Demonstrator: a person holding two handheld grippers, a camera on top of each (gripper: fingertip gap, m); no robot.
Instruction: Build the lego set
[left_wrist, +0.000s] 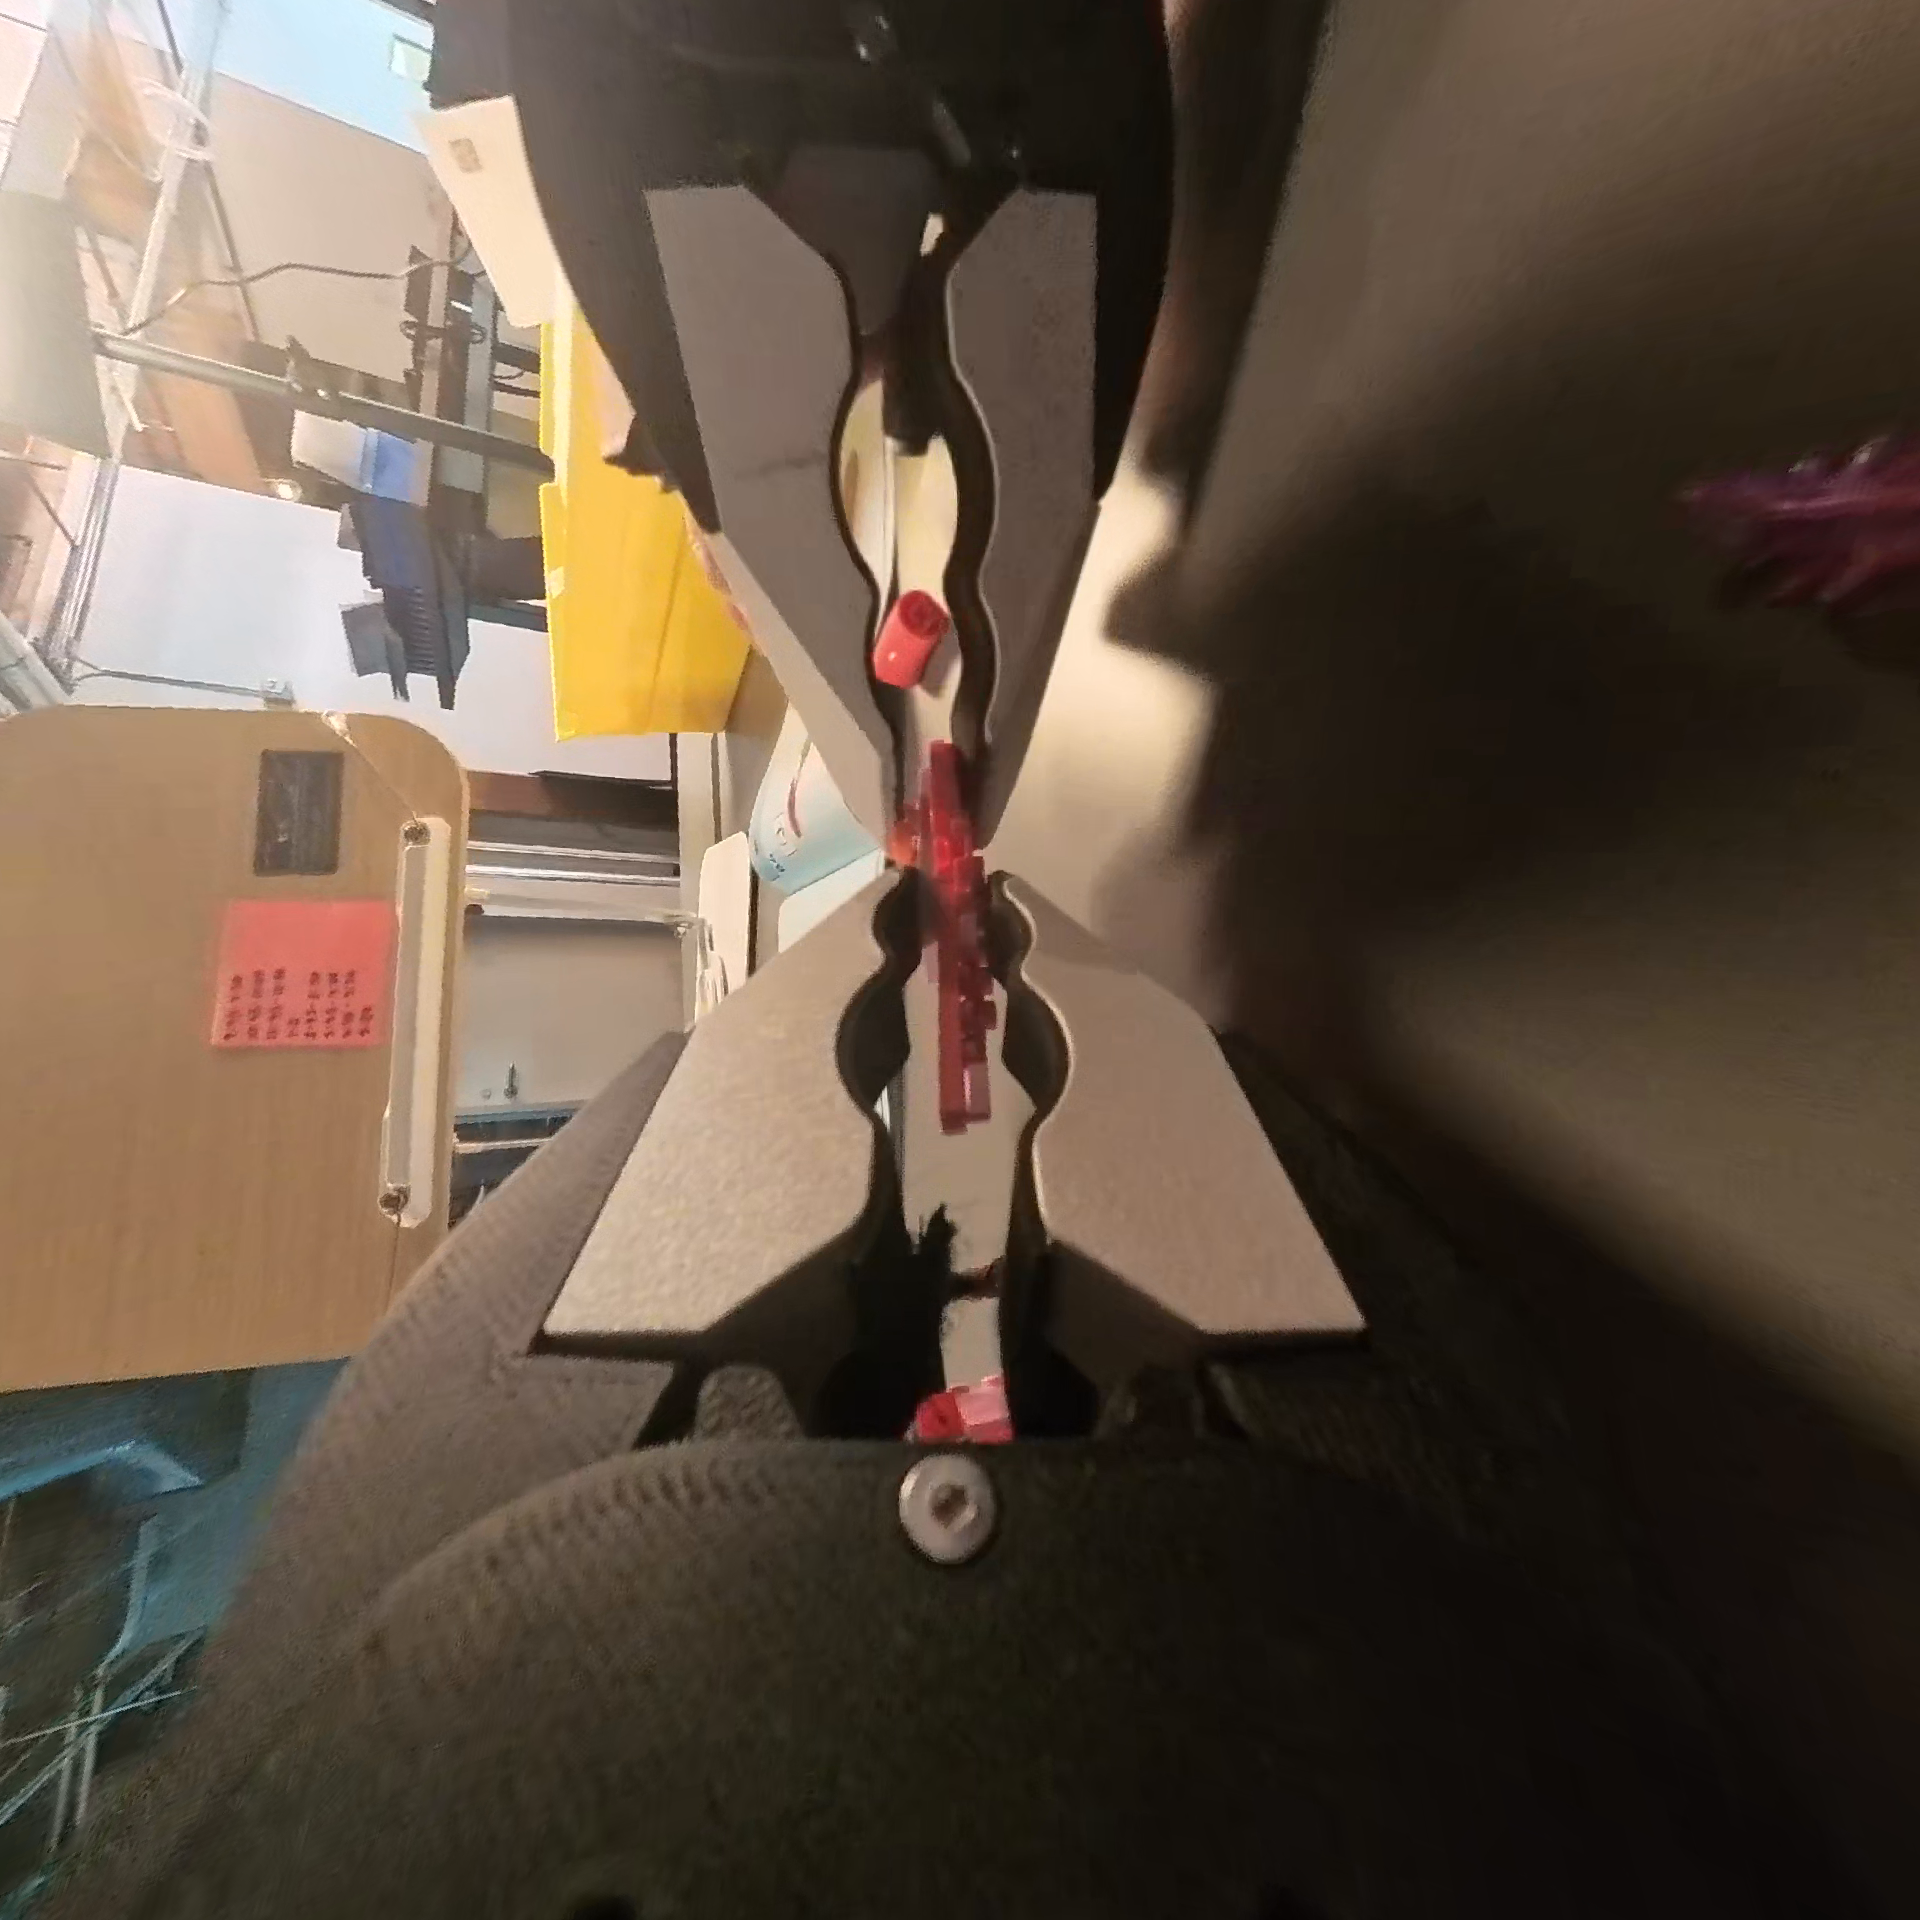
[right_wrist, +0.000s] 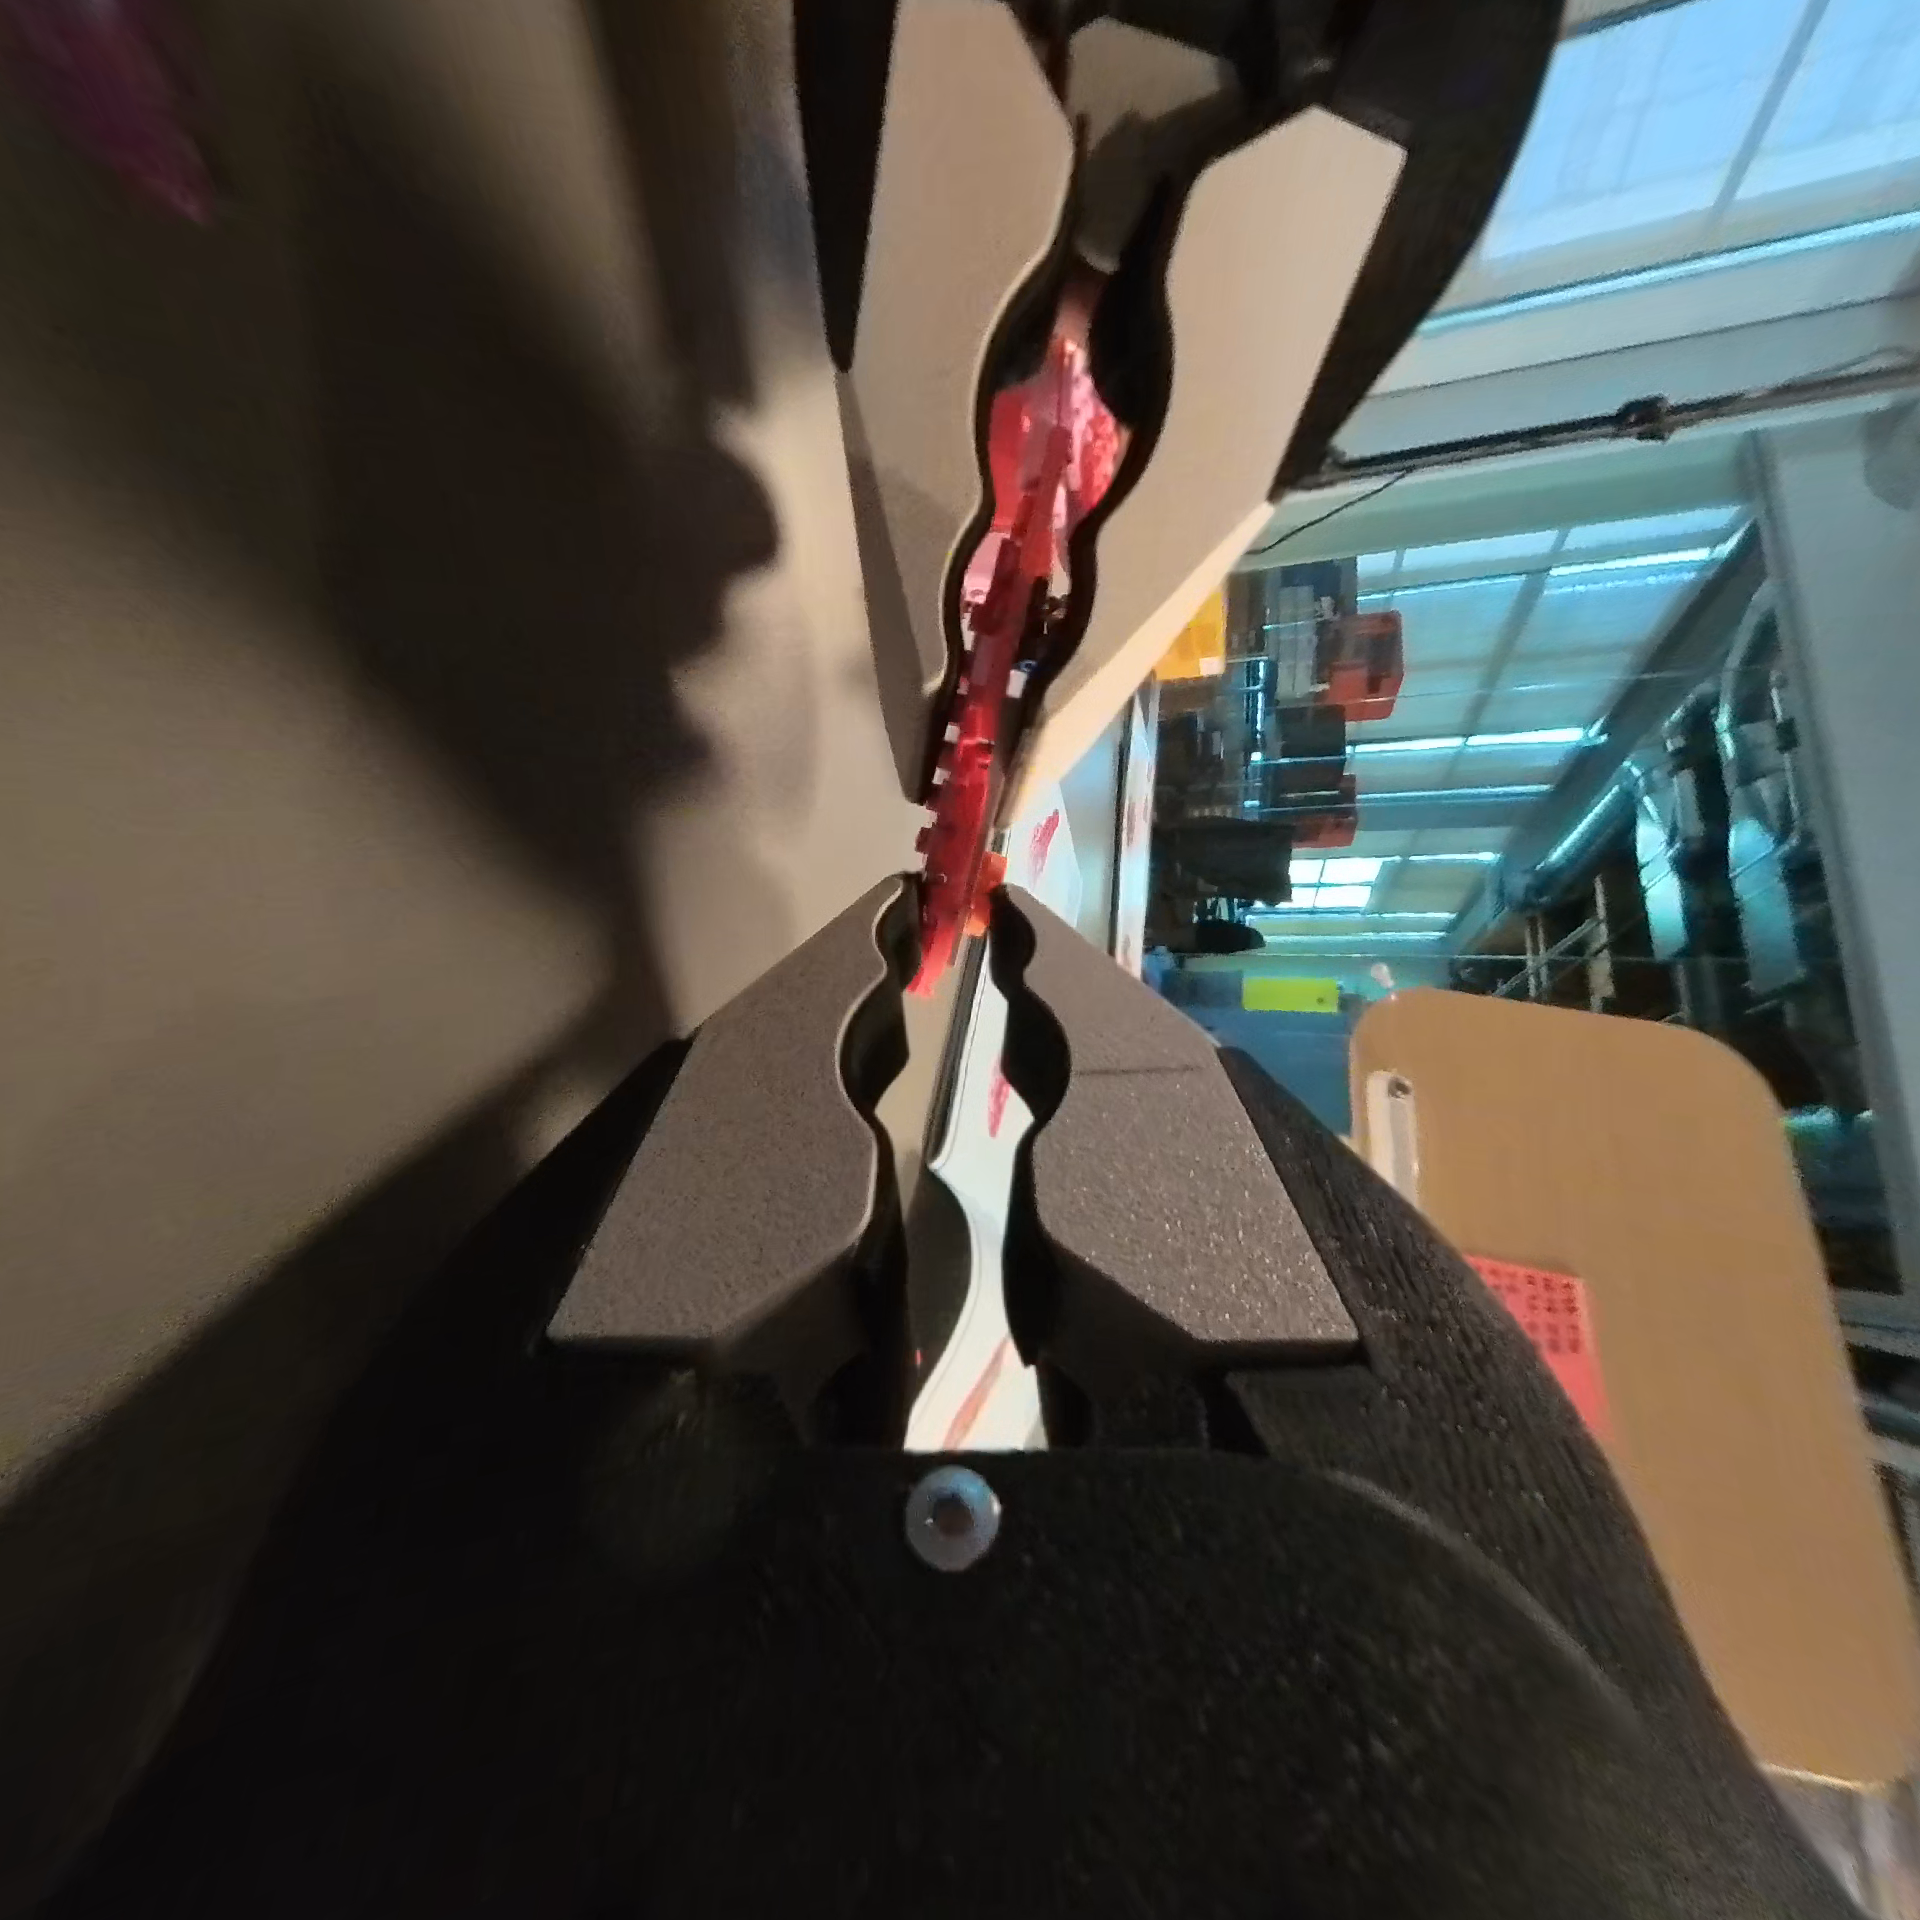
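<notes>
A thin red studded brick assembly (left_wrist: 961, 935) stood edge-on between the two grippers, which met tip to tip. The left gripper (left_wrist: 951, 883) had its jaws closed on one end and the right gripper (right_wrist: 951, 899) had its jaws closed on the other. A small translucent orange piece (right_wrist: 987, 868) stuck out at its side. A small red cylinder piece (left_wrist: 907, 636) lay on the desk (left_wrist: 1351, 623) beyond.

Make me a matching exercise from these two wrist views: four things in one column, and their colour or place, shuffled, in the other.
Things:
1. brick assembly
2. small cylinder piece
3. folder
4. wooden board

Descriptions:
A. yellow
B. red, gripped at both ends by the left gripper and right gripper
C. bears a pink note
D. red, loose beyond the fingertips

Pairs: 1-B, 2-D, 3-A, 4-C
</notes>
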